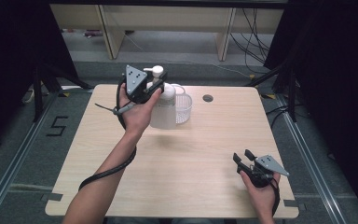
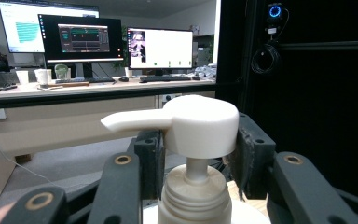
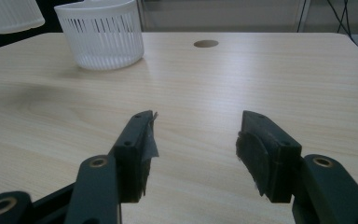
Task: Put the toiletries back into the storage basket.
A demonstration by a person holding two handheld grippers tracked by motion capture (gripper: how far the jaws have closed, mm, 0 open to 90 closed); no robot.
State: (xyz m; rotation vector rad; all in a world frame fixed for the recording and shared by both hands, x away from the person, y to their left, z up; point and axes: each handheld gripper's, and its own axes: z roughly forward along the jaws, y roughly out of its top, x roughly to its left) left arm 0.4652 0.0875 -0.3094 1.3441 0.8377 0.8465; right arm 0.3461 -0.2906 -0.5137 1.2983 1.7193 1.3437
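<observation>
Resting near the table's (image 1: 205,154) front edge, the right gripper (image 3: 196,140) is gaping empty. Left gripper (image 1: 154,87) is clamping the pump bottle (image 1: 164,109) at its neck beside the basket (image 1: 183,107); rigid, smooth plastic, likely top-heavy, so neck hold suits.

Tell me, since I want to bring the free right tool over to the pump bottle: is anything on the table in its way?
Nothing visible blocks it. The right tool hangs open over bare table. The pump bottle sits in the left tool; the white basket stands beside the bottle, off the direct line.
</observation>
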